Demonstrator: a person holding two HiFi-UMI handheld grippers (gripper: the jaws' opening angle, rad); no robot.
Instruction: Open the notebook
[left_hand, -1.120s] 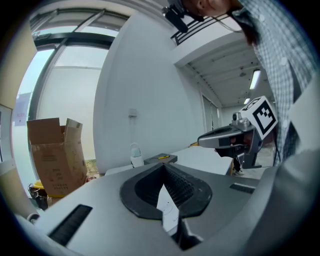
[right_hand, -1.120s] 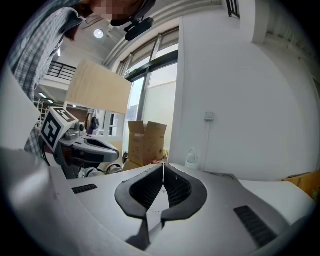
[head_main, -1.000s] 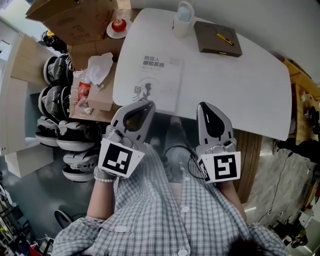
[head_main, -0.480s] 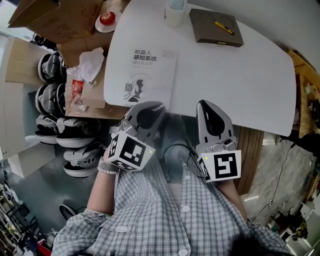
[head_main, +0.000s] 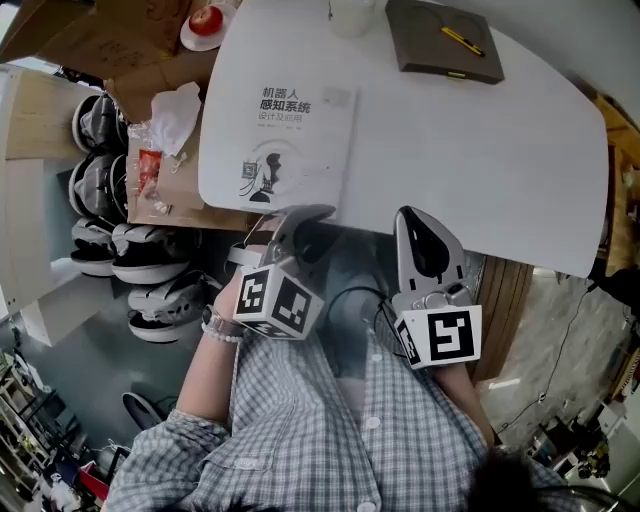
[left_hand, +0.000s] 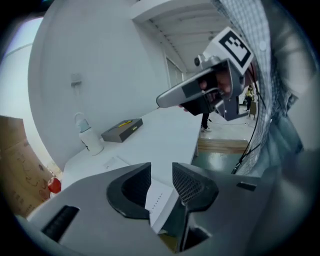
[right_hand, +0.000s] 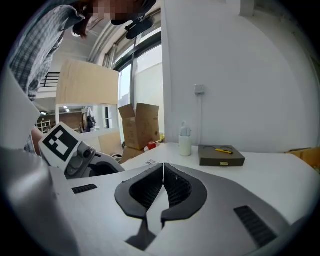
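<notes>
**Q:** Where does the notebook lie relative to your jaws?

**A:** The white notebook (head_main: 290, 140) lies closed and flat on the white table (head_main: 480, 170), with its near edge along the table's near rim. My left gripper (left_hand: 161, 168) is tilted down at the notebook's near right corner. That corner shows in the gap between my two jaws.

**Q:** In what state are the left jaws?

**A:** They have just been opening and now stand apart. The pads sit on either side of the corner and do not press on it.

**Q:** And the right?

**A:** My right gripper (right_hand: 163, 167) is held off the table's near edge, well to the right of the notebook, with its jaws closed pad against pad.

**Q:** What else is on the table?

**A:** At the far side there is a brown book (head_main: 443, 55) with a yellow pen (head_main: 460, 40) on top. A white bottle (right_hand: 185, 140) stands beside it.
</notes>
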